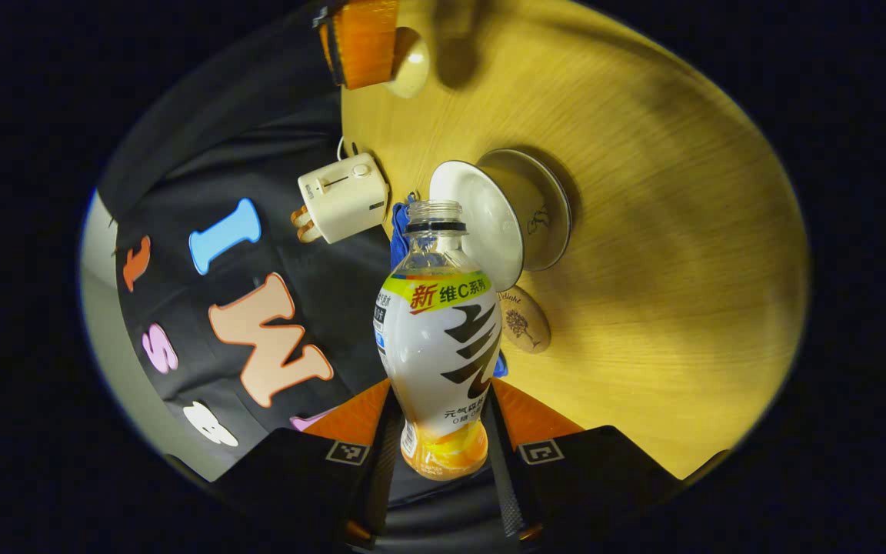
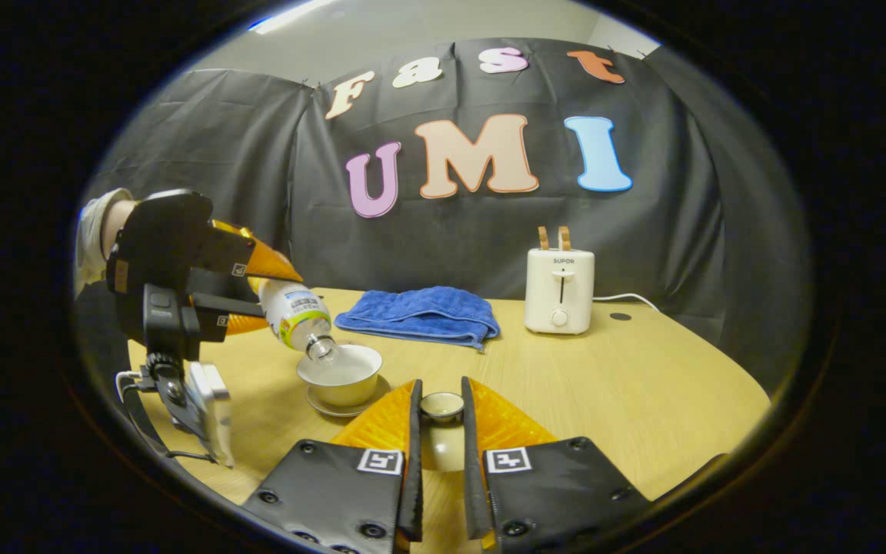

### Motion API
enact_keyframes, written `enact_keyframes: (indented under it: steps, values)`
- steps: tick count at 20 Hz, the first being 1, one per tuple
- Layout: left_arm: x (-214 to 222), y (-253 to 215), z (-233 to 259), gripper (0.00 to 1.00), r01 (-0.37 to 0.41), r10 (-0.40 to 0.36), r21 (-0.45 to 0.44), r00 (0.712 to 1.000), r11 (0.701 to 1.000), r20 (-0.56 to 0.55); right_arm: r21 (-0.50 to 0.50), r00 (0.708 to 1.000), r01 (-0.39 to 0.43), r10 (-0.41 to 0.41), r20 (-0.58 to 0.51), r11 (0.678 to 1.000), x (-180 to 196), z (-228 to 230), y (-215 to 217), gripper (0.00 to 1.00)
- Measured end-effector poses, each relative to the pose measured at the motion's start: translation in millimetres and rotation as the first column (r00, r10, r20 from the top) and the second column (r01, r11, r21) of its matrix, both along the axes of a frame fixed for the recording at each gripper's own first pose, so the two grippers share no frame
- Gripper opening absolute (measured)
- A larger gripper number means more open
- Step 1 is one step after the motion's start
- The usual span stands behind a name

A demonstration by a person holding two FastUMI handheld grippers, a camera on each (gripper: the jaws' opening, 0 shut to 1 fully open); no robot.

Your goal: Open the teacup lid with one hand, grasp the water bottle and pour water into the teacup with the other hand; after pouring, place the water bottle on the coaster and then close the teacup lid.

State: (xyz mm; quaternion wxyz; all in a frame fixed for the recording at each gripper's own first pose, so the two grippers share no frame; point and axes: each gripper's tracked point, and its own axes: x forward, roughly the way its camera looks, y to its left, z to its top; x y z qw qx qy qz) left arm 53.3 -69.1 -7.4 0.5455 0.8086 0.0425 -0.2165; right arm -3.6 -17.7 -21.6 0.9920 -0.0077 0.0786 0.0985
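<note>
Wooden table [image 2: 604, 385] carried cup [image 2: 339, 375] on saucer, left of centre. Left gripper [image 1: 443, 431] clamped bottle [image 1: 439, 346], tipped mouth-down over cup rim. Right gripper [image 2: 440, 431] closed on lid [image 2: 441, 406], held up near cup's right. Coaster [image 1: 524, 319] lay beside saucer. Towel [image 2: 420, 314], toaster [image 2: 560, 290] sat far.

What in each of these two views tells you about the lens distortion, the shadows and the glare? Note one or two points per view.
Left gripper view: the scene is rolled sideways, the table edge bows, a dark shadow hugs the teacup, and highlights glint on the water bottle. Right gripper view: the wall's cloth curves at the rim, the toaster looks sharp, and a bright light strip glares at the top.
</note>
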Motion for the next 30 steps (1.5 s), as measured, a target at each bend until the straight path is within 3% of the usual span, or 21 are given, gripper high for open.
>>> enact_keyframes:
  steps: [4, 10, 15, 18, 26, 27, 30]
  values:
    - [-2.4, 9.3, -13.6, 0.55, -0.045, 0.04, -0.162, 0.999, 0.986, -0.033, 0.015, 1.0, 0.007, -0.007, -0.002, 1.0, 1.0, 2.8, 0.7, 0.24]
    - [-4.7, 8.6, -20.8, 0.55, -0.141, 0.086, -0.484, 0.987, 0.864, -0.133, 0.01, 1.0, 0.005, -0.005, 0.002, 1.0, -0.7, 7.0, 10.6, 0.24]
    - [-12.6, 1.2, -8.3, 0.54, -0.185, 0.06, -0.69, 0.978, 0.7, -0.201, 0.004, 1.0, -0.013, 0.013, 0.002, 1.0, -1.4, 8.2, 22.9, 0.24]
    - [-13.2, -0.7, -4.0, 0.54, -0.217, 0.043, -0.77, 0.97, 0.6, -0.241, 0.001, 1.0, -0.025, 0.025, 0.003, 1.0, -2.2, 8.5, 30.2, 0.25]
    - [1.8, 5.4, 6.9, 0.57, -0.292, 0.014, -0.887, 0.952, 0.359, -0.307, -0.015, 1.0, -0.031, 0.031, 0.003, 0.999, -3.0, 7.5, 33.8, 0.24]
    - [6.7, 8.7, 12.4, 0.6, -0.296, 0.015, -0.9, 0.951, 0.321, -0.308, -0.018, 1.0, -0.029, 0.029, 0.002, 0.999, -3.3, 6.9, 32.9, 0.24]
    - [16.8, 9.3, 27.8, 0.56, -0.295, 0.003, -0.934, 0.954, 0.201, -0.301, -0.011, 1.0, -0.028, 0.028, -0.007, 1.0, -3.0, 5.1, 33.8, 0.25]
